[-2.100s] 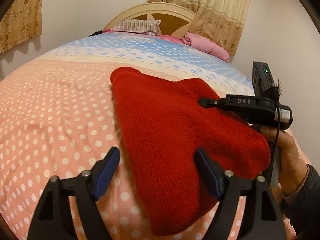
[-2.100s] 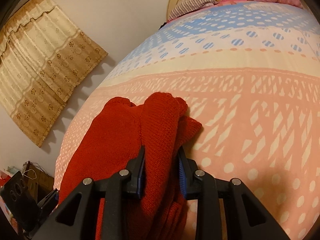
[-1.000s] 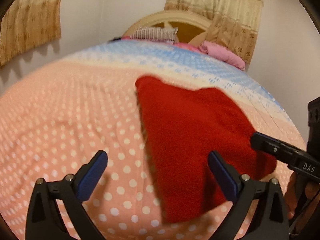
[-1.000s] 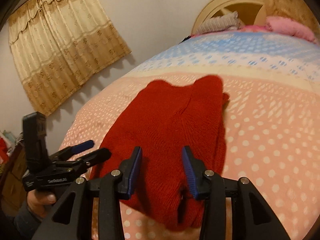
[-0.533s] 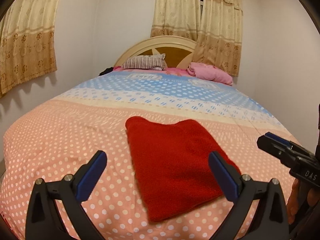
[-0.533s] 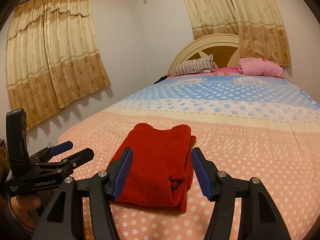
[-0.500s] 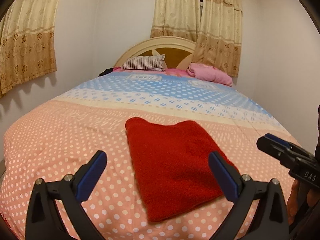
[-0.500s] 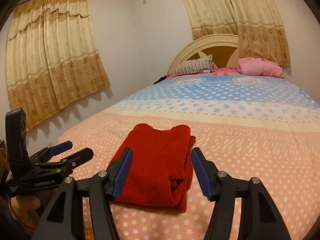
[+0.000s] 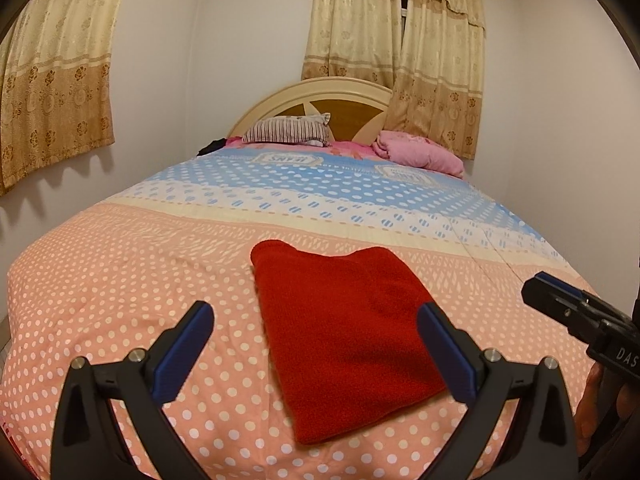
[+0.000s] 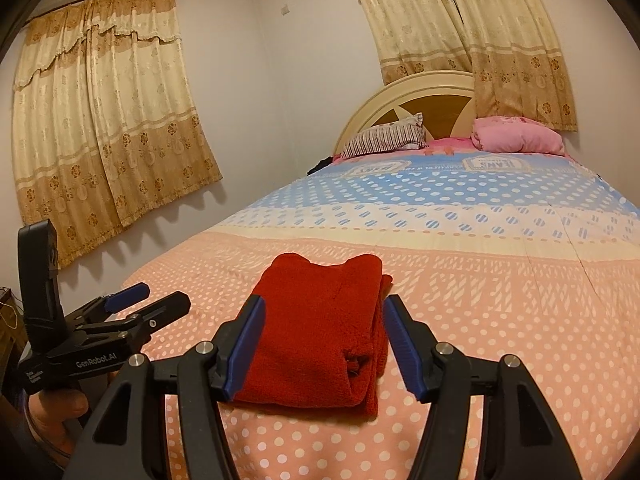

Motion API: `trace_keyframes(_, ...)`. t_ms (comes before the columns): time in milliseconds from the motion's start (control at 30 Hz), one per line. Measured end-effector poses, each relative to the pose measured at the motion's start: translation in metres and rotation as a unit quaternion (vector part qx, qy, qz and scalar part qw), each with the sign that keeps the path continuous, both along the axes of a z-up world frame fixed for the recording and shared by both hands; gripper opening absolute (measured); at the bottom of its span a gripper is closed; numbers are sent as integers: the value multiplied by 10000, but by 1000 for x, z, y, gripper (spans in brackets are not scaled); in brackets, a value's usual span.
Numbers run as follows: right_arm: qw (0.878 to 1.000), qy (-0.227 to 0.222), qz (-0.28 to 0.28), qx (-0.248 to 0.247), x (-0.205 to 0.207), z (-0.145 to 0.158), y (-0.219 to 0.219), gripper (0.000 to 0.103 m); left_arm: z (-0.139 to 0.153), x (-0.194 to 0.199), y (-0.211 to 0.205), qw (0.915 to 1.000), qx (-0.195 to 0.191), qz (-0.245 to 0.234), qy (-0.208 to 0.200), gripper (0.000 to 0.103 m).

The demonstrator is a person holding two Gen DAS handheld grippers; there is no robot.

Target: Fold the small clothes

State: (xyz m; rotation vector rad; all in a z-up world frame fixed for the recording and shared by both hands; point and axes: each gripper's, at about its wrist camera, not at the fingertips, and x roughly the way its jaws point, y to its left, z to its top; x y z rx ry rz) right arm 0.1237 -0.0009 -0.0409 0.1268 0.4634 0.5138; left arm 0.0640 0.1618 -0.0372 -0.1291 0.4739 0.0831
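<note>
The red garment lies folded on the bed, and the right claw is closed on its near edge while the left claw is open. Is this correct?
Not quite. The right claw is open and holds nothing, as the right wrist view shows. The red garment does lie folded on the bed, and the left claw is open.

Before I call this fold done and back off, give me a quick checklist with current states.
1. Left gripper empty, jaws wide apart: ok.
2. Right gripper empty, jaws apart: ok.
3. Red garment lying folded on the bedspread, neither gripper touching it: ok.
4. Fold tidy: not ok; layered edges and a loose opening show on its right side.
5. Garment clear of the bed's near edge: cannot tell; the grippers hide the edge.
6. More clothes waiting: cannot tell; only pillows show at the headboard.
</note>
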Motion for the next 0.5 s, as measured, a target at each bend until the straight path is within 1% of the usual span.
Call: trace_keyframes(500,10000,51,-7,37,-2,0,-2,62,-2,1,-7,10000,28,-27,43,103)
